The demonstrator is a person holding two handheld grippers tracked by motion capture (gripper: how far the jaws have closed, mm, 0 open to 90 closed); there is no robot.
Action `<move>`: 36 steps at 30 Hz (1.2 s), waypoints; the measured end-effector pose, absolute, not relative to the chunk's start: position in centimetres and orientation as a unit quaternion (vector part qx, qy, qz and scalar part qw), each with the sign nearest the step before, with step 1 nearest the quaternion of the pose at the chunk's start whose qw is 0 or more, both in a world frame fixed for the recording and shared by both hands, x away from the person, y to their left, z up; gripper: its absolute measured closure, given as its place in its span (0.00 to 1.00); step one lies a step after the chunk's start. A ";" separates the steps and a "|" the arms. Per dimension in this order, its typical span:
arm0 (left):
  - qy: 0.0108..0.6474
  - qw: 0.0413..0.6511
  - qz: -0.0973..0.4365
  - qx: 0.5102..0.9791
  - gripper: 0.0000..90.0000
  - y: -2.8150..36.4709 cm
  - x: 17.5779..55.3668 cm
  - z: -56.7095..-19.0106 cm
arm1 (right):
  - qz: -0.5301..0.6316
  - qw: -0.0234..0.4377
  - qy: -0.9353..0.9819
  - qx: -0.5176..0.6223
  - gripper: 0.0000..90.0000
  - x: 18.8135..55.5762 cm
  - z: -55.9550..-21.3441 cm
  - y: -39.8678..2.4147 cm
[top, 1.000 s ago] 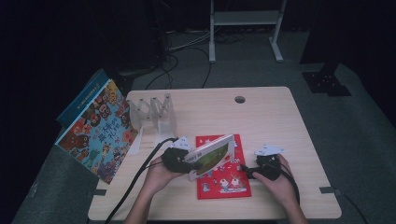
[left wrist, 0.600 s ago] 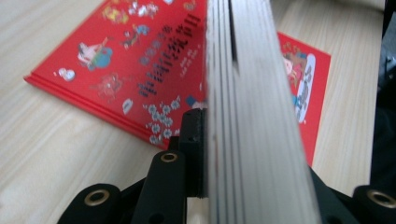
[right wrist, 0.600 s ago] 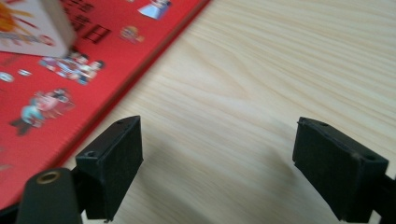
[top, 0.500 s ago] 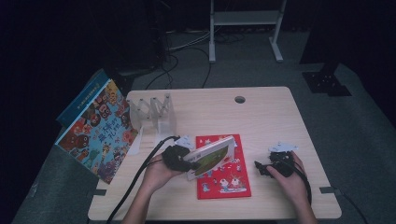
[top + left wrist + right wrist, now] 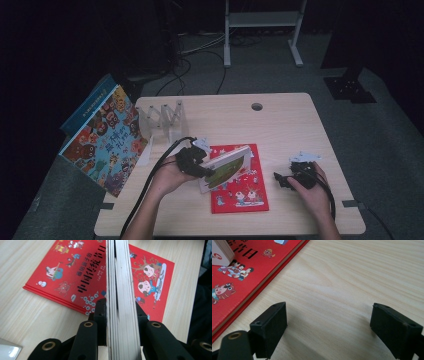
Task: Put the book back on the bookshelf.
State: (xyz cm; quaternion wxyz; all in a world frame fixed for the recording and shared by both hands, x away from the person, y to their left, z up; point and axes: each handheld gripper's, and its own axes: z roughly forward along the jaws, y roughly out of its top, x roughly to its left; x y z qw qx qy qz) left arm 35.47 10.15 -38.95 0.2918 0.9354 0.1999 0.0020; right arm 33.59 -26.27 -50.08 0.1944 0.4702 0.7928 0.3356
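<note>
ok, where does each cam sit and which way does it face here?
High view: above the near table edge, looking forward and down; both forearms enter below.
Left gripper view: on the left tool, looking along jaws clamped on a thick book.
Right gripper view: on the right tool, facing bare table.
All share the red book.

Red book (image 5: pixel 75 277), lying flat on the table: large black Chinese characters are being shown along the cover in the left gripper view, readable in part as 中国传统节日, with a line of smaller black characters beside them too small to be read. In the right gripper view, the last characters 节日 are being shown at the top left corner of the same cover (image 5: pixel 247 270).

Blue picture book (image 5: pixel 102 142), leaning at the table's left edge: yellow characters are being displayed on the cover, too blurred to be read.
</note>
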 end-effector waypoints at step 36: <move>0.283 0.266 0.025 0.921 0.84 18.2 34.8 -34.1 | 0.346 0.202 0.785 0.472 0.14 33.6 -50.4 -26.7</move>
